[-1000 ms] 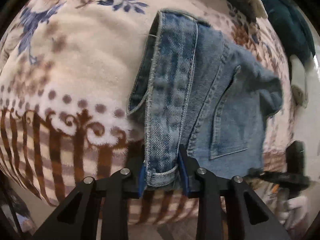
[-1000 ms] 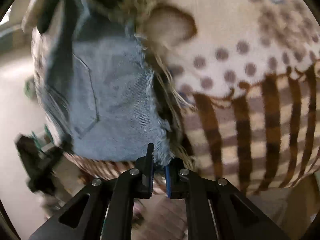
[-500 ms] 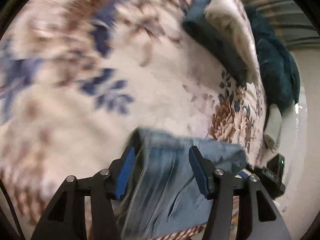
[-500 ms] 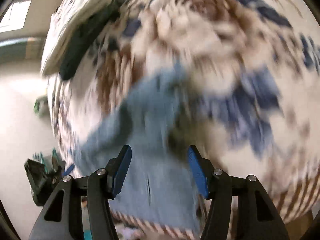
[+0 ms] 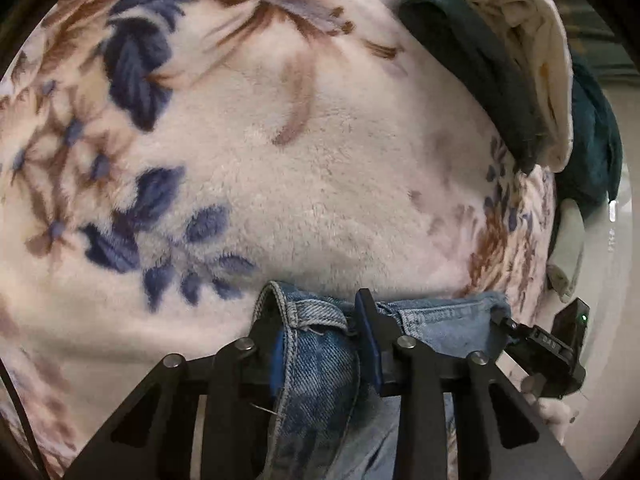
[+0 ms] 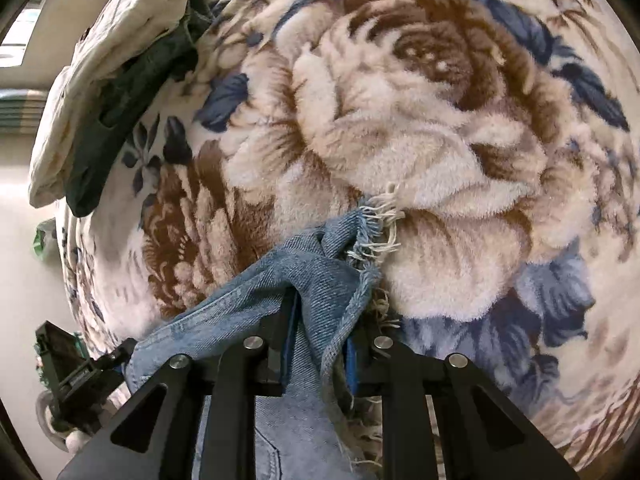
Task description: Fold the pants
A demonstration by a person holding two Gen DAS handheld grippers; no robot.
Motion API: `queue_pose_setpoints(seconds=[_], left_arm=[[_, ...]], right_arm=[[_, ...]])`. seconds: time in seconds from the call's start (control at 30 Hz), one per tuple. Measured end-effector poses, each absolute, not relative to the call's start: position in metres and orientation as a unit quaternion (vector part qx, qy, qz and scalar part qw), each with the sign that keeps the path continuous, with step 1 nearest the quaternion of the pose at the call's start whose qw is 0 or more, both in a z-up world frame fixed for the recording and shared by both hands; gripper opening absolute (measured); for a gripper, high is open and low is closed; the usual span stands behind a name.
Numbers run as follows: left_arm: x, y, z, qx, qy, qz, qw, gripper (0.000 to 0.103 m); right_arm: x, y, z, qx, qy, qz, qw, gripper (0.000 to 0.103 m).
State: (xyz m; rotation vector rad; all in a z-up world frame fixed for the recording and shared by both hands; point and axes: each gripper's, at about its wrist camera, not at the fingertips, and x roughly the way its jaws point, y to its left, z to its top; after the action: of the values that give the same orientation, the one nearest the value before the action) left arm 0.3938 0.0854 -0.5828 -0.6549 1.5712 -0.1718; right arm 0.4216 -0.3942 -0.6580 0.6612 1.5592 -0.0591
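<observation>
The pants are faded blue jeans (image 5: 320,360) on a floral fleece blanket (image 5: 280,160). My left gripper (image 5: 320,344) is shut on the jeans' stitched waistband edge, which bunches between the blue pads. My right gripper (image 6: 318,344) is shut on the frayed leg hem of the jeans (image 6: 312,280), white fringe (image 6: 380,228) sticking out past the fingers. The denim hangs down below both grippers, its lower part hidden by the gripper bodies. The right gripper (image 5: 548,344) shows at the left wrist view's right edge, the left gripper (image 6: 76,368) at the right wrist view's left edge.
A pile of dark teal and cream clothes (image 5: 500,60) lies at the blanket's far edge; it also shows in the right wrist view (image 6: 112,80). Beyond the blanket's edge is pale floor (image 6: 24,240).
Both grippers, wide open half a second ago, have closed on the jeans. The views have swung up over the floral middle of the blanket, away from the striped border.
</observation>
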Motion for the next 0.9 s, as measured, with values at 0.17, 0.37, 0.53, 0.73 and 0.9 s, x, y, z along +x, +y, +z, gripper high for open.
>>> queue_pose_setpoints(seconds=[0.17,0.37,0.53,0.73,0.9], left_arm=[[0.375,0.087,-0.542,-0.26,0.675,-0.095,0.683,0.04],[0.337,0.106,-0.53,-0.255,0.646,-0.072,0.716,0.092],[0.322,0.087,-0.569,-0.273,0.673,-0.106,0.68,0.092],[0.319,0.079,-0.584,-0.277,0.666,-0.122,0.682,0.092],[0.316,0.085,-0.579,-0.317,0.644,-0.137,0.682,0.09]], right_arm=[[0.41,-0.415,-0.639,0.307,0.683,0.007,0.663,0.08],[0.367,-0.417,-0.633,0.299,0.699,0.056,0.648,0.08],[0.33,-0.407,-0.659,0.33,0.715,0.099,0.608,0.08],[0.321,-0.407,-0.683,0.353,0.716,0.133,0.588,0.081],[0.324,-0.401,-0.685,0.332,0.726,0.166,0.578,0.082]])
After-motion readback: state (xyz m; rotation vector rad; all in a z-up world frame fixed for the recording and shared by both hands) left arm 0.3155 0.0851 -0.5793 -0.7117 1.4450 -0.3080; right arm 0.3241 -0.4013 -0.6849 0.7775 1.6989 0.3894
